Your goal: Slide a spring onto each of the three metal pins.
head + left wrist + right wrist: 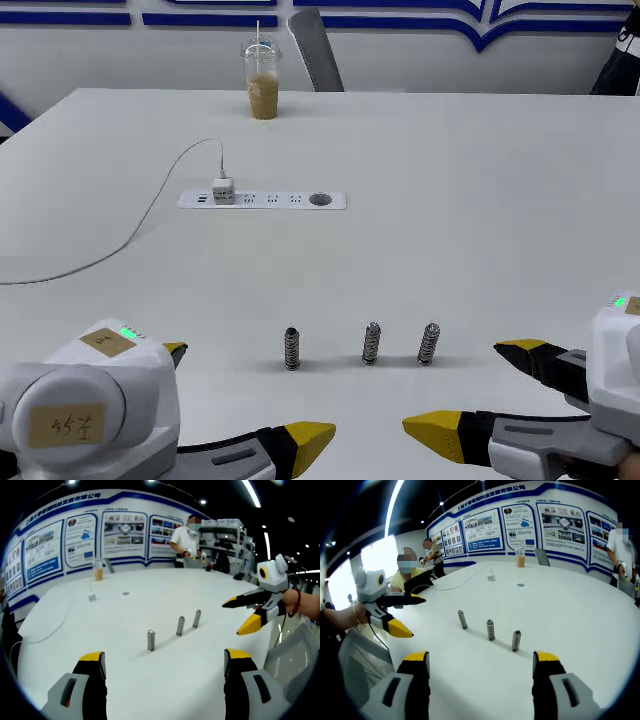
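Observation:
Three short metal pins stand in a row on the white table, each with a coiled spring around it: left spring, middle spring, right spring. They also stand ahead of the left gripper's jaws and of the right gripper's jaws. My left gripper hovers near the front edge, open and holding nothing. My right gripper is open too, to the right of the row.
A white power strip with a plugged charger and a trailing cable lies mid-table. An iced drink cup stands at the far edge, with a chair back behind it. People are at the table's sides.

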